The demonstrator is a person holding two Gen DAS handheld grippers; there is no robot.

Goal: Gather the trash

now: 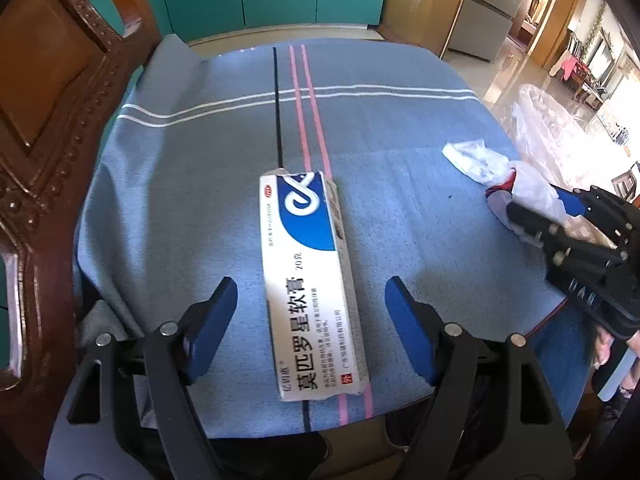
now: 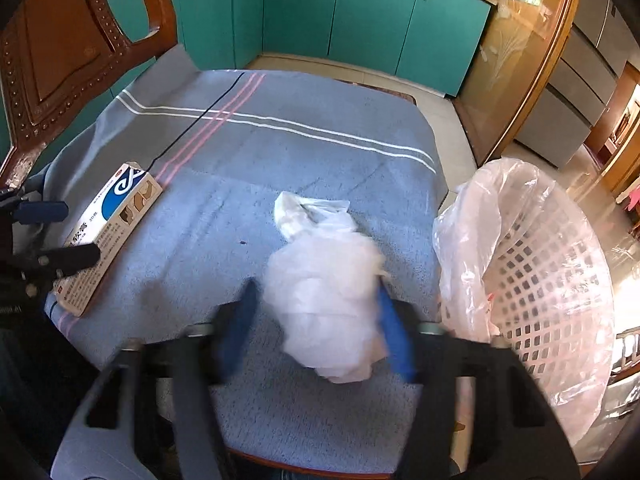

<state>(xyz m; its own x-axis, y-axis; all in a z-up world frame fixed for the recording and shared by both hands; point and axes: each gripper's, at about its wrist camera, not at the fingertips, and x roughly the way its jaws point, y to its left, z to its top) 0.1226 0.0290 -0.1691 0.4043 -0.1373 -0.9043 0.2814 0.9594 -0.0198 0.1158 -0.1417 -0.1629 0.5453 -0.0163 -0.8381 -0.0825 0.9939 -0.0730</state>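
A long white and blue ointment box lies on the blue cloth. My left gripper is open, its blue fingers on either side of the box's near half, apart from it. A crumpled white plastic bag lies on the cloth between the blue fingers of my right gripper. The right jaws stand wide around the bag; the view is blurred and I cannot tell whether they touch it. The bag and right gripper also show in the left wrist view, and the box in the right wrist view.
A white lattice basket lined with a clear pink plastic bag stands right of the table. A carved wooden chair back rises at the left. Teal cabinets stand behind. The cloth has white, pink and black stripes.
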